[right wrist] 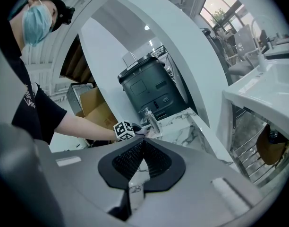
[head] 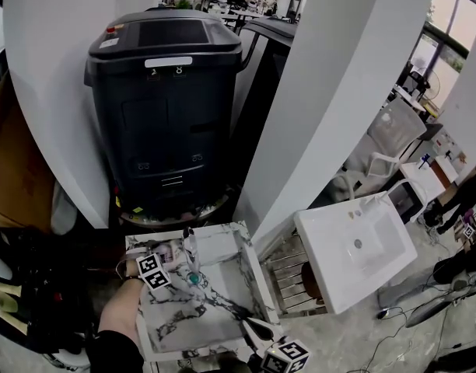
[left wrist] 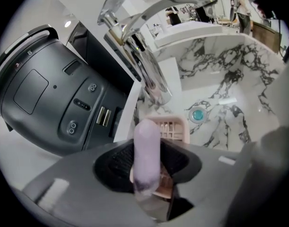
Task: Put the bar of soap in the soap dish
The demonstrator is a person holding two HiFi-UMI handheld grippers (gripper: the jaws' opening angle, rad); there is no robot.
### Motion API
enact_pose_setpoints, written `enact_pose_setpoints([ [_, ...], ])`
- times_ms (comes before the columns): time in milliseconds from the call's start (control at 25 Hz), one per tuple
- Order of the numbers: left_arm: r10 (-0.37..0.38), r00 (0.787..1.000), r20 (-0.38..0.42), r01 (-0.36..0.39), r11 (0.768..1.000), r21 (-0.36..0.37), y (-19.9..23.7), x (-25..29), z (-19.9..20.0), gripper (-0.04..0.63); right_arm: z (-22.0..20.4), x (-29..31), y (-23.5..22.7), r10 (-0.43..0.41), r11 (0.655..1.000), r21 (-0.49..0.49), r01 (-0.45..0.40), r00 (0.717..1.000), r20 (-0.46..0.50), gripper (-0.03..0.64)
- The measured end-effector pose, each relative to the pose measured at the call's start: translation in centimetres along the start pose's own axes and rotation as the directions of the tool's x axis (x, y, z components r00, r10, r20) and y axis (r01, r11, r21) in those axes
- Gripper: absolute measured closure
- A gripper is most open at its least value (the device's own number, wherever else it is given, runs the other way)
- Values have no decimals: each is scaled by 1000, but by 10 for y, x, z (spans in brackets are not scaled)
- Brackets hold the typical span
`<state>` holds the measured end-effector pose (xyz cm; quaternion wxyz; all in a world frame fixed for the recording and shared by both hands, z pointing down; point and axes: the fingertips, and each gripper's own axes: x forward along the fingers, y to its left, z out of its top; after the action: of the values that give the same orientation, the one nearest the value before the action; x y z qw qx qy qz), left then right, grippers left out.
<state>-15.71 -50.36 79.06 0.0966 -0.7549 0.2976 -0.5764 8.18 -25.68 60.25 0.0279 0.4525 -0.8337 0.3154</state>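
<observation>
Soap: pale lilac soap bar (left wrist: 147, 148), upright, clamped in left gripper (left wrist: 147, 167).
Dish: pink slatted plastic soap dish (left wrist: 176, 129), just beyond soap.
Right gripper (right wrist: 142, 145): jaws together, empty.

Black boxy machine (head: 166, 123) behind white, grey-veined marble sink (head: 215, 294). Curved chrome faucet (left wrist: 147, 65) at rim; round teal drain (left wrist: 198, 114) in bottom. Plain white rectangular basin (head: 335, 263) to the right.

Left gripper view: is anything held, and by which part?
The bar of soap, pinched across its flat faces at its near end by the fingers of the left gripper; its far end sticks out free.
</observation>
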Motion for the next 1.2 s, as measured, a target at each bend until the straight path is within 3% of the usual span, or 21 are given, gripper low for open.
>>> enact_pose_setpoints([
  [760, -5, 1000, 30, 3, 997, 74, -7, -23, 5, 388, -6, 0, 0, 29, 999, -20, -29, 999, 42, 621],
  [1000, 12, 998, 56, -15, 998, 61, -8, -36, 8, 388, 3, -1, 17, 53, 999, -2, -53, 997, 61, 621],
  [1200, 34, 996, 80, -33, 999, -8, -4, -50, 11, 388, 2, -6, 22, 57, 998, -8, -57, 996, 70, 621],
])
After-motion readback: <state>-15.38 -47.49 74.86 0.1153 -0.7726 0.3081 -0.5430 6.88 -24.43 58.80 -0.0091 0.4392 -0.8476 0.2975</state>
